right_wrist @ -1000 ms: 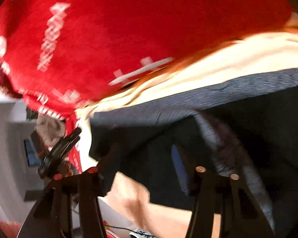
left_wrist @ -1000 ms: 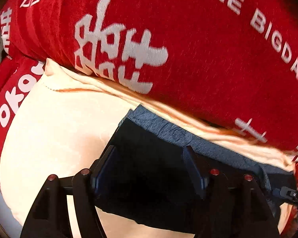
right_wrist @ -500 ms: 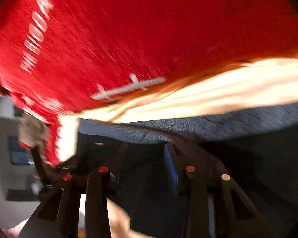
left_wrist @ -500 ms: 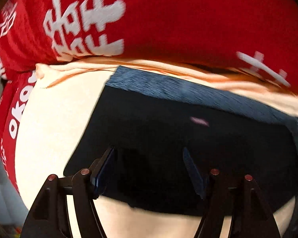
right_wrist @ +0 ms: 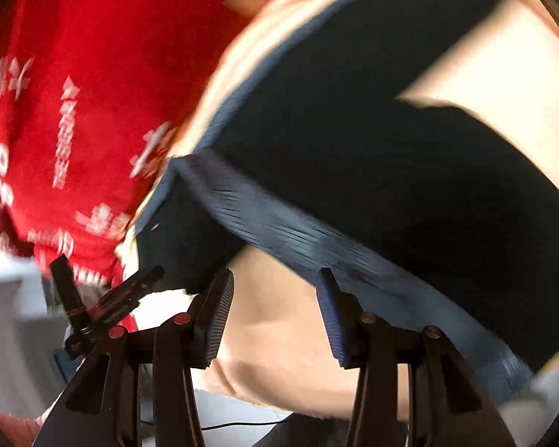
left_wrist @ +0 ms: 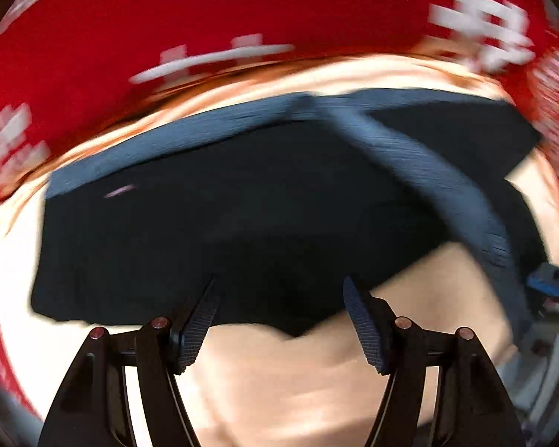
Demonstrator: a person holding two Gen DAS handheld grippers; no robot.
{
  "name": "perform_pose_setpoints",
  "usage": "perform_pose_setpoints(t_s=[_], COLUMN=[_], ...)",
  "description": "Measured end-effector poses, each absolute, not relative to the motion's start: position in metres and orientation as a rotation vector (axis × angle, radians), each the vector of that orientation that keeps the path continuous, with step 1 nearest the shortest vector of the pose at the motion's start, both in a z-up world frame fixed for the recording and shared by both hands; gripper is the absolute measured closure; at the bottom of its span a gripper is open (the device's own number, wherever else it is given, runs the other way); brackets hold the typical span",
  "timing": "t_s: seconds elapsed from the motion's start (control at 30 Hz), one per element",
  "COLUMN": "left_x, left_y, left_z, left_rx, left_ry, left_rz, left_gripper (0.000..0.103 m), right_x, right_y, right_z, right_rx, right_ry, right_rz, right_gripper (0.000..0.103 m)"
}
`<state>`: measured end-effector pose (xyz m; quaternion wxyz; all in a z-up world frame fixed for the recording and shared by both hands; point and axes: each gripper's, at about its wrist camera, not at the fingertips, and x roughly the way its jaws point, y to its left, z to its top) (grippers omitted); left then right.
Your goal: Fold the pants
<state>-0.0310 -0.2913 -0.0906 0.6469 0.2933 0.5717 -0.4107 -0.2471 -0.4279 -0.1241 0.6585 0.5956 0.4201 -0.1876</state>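
Note:
Dark, nearly black pants (left_wrist: 242, 223) lie on a cream cloth (left_wrist: 298, 380). Their blue-grey waistband (left_wrist: 428, 171) runs along the far edge, and a strip of it crosses diagonally to the right. My left gripper (left_wrist: 278, 286) is open, its tips over the near edge of the pants with no pad pressing on them. In the right wrist view, the pants (right_wrist: 391, 167) fill the right side and the waistband strip (right_wrist: 298, 234) slants past the right fingertip. My right gripper (right_wrist: 275, 275) has its jaws opening, with mostly cream cloth (right_wrist: 275, 335) showing between them. Both views are motion-blurred.
A red blanket (left_wrist: 167, 18) with white lettering lies beyond the cream cloth and also fills the left of the right wrist view (right_wrist: 93, 74). A black hinged device (right_wrist: 104, 309) pokes in at that view's lower left. Grey floor shows below it.
Both views swung sideways across the pants. In the left view the whole garment and a diagonal waistband strip have come into sight. The right jaws narrowed and then widened.

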Motion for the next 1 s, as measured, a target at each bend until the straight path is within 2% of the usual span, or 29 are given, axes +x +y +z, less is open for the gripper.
perform_pose_setpoints(t_s=[0.23, 0.4, 0.47, 0.8, 0.83, 0.9, 0.93, 0.97, 1.0], left_x=[-0.092, -0.126, -0.142, -0.181, -0.184, -0.187, -0.187, -0.186, -0.185], left_y=[-0.349, -0.368, -0.374, -0.391, -0.394, -0.397, -0.398, -0.398, -0.398], left_z=[-0.098, -0.119, -0.127, -0.144, -0.144, -0.142, -0.141, -0.139, -0.137], left_rx=[0.581, 0.623, 0.641, 0.581, 0.574, 0.562, 0.550, 0.533, 0.521], left_ry=[1.392, 1.440, 1.444, 1.528, 1.537, 1.540, 1.540, 1.540, 1.544], left_rz=[-1.230, -1.257, -1.268, -1.301, -1.291, -1.281, -1.277, -1.267, -1.257], left_gripper=[0.034, 0.034, 0.034, 0.034, 0.034, 0.035, 0.038, 0.054, 0.064], right_x=[-0.374, -0.437, -0.445, -0.442, -0.450, -0.455, -0.457, -0.456, -0.455], right_y=[-0.405, -0.387, -0.380, -0.395, -0.394, -0.398, -0.398, -0.400, -0.401], right_z=[-0.131, -0.152, -0.165, -0.205, -0.206, -0.213, -0.214, -0.211, -0.206], right_rx=[1.439, 1.529, 1.575, 1.622, 1.643, 1.725, 1.732, 1.729, 1.724], right_ry=[0.839, 0.757, 0.728, 0.730, 0.719, 0.690, 0.698, 0.700, 0.694], right_rz=[-0.691, -0.813, -0.807, -0.606, -0.588, -0.532, -0.515, -0.492, -0.481], right_gripper=[0.053, 0.050, 0.046, 0.044, 0.046, 0.068, 0.082, 0.088, 0.088])
